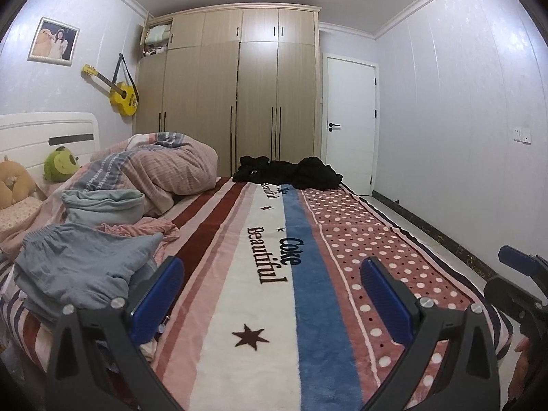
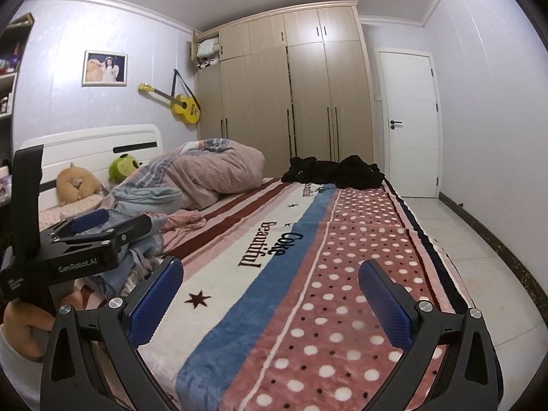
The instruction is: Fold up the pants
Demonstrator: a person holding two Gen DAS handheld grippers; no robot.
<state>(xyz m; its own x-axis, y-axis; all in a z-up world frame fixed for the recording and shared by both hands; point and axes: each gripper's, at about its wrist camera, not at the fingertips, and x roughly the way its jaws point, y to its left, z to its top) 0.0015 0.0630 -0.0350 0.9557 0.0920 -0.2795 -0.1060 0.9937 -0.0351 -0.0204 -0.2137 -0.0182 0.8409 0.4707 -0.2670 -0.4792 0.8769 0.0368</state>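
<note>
Grey-blue pants with an elastic waistband lie crumpled on the left of the bed, on a pile of clothes; in the right wrist view they are partly hidden behind the left gripper's body. My left gripper is open and empty above the striped blanket, its left finger just right of the pants. My right gripper is open and empty above the dotted part of the blanket. A black garment heap lies at the bed's far end and shows in the right wrist view too.
A rolled striped duvet and a light blue garment lie at left. Plush toys sit by the headboard. A wardrobe and a white door stand behind. Tiled floor runs along the bed's right side.
</note>
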